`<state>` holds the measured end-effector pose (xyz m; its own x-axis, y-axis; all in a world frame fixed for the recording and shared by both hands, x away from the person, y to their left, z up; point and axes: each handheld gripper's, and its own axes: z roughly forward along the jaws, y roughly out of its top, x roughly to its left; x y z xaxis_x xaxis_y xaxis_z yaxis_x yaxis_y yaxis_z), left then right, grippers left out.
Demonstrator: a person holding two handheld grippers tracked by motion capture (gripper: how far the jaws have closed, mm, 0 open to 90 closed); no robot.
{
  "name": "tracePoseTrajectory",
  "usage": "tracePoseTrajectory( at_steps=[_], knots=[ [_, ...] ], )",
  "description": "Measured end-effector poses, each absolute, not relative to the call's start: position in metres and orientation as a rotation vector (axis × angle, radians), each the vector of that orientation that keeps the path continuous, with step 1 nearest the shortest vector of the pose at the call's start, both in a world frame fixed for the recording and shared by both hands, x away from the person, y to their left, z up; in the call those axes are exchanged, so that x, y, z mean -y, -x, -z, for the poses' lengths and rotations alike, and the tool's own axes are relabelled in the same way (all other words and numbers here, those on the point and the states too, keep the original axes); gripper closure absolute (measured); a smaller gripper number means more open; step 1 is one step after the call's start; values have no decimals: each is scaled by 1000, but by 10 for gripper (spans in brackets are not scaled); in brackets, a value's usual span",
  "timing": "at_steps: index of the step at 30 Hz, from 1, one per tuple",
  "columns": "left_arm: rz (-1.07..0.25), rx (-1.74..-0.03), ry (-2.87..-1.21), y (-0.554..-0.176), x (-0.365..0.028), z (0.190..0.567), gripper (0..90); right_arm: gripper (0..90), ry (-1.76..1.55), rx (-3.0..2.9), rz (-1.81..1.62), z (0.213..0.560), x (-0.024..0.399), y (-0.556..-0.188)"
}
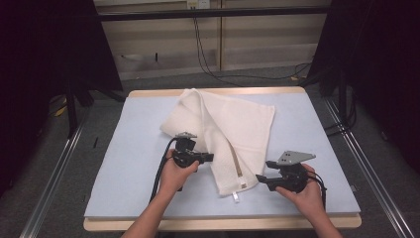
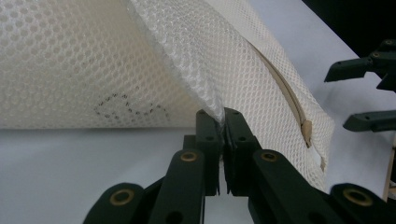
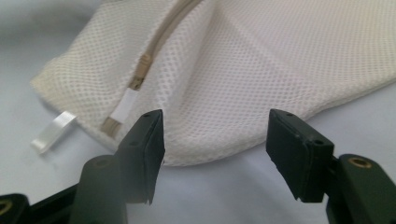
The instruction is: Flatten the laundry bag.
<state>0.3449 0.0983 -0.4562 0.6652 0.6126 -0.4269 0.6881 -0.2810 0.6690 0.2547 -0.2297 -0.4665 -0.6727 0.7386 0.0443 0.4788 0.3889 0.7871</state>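
- In the high view, the white mesh bag (image 1: 223, 134) lies on the pale blue mat (image 1: 129, 168), spread from the far edge toward you, with its zipper (image 1: 236, 161) running down to the near corner.
- Your left gripper (image 1: 210, 157) is at the bag's left edge, and your left hand (image 1: 174, 171) holds it from below. Your right gripper (image 1: 262, 171) is just beside the bag's near corner, and your right hand (image 1: 302, 191) holds it.
- In the left gripper view, the jaws are pressed together on a fold of the mesh bag (image 2: 140, 60); the fabric is lifted off the mat there. The zipper pull (image 2: 306, 130) is to the right.
- In the right gripper view, the jaws stand wide apart and nothing is between the pads. The bag's edge (image 3: 261, 74) lies just beyond them on the mat. The zipper end (image 3: 140, 74) and a small white tag (image 3: 52, 131) are at the left.
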Motion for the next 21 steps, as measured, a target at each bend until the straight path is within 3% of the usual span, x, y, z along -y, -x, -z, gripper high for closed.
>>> tracePoseTrajectory(
  at_steps=[8, 21],
  knots=[
    [109, -1019, -1971, -334, -107, 455, 859, 422, -1086, -2287, -1122, 471, 229, -275],
    [119, -1055, -1949, -321, -122, 457, 858, 406, -1055, -2285, -1053, 479, 216, -310]
  ],
)
